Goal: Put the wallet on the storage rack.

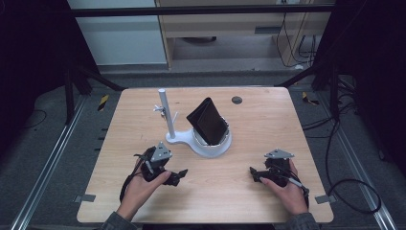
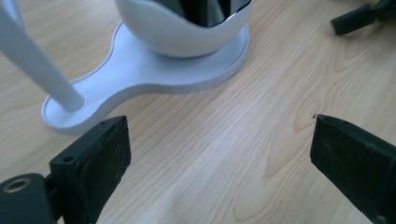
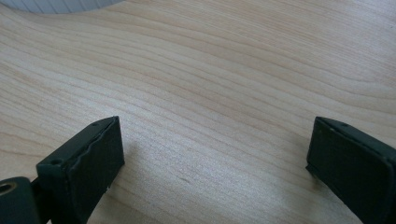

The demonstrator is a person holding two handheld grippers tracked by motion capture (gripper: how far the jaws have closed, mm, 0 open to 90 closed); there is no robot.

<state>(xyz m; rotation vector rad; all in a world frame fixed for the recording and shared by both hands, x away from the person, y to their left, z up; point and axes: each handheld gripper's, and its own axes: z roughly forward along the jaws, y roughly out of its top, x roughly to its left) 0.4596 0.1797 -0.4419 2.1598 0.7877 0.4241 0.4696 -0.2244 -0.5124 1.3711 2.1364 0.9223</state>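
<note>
We hold both grippers low over the pale wooden table (image 1: pixel 258 120), well short of the work, so we judge this the opening approach with nothing grasped. The left gripper (image 1: pixel 176 176) has its jaws spread wide over bare wood, and the right gripper (image 1: pixel 254 173) likewise, empty between its pads.

The thing we mean to handle is the flat black folded wallet-like case (image 1: pixel 207 120), though at this distance we cannot be sure what it is. It stands in the round white bowl-shaped holder (image 1: pixel 213 148) near the table's middle, whose flat white base (image 2: pixel 140 70) carries a slim white upright post (image 1: pixel 165 112) to its left.

The case stands on end, its long axis rising from the holder and leaning up and to the left, away from us, one corner topmost.

The next move, we judge, calls for bringing one gripper forward and up, turning its jaws to straddle the thin faces, then closing near the upper edge.
</note>
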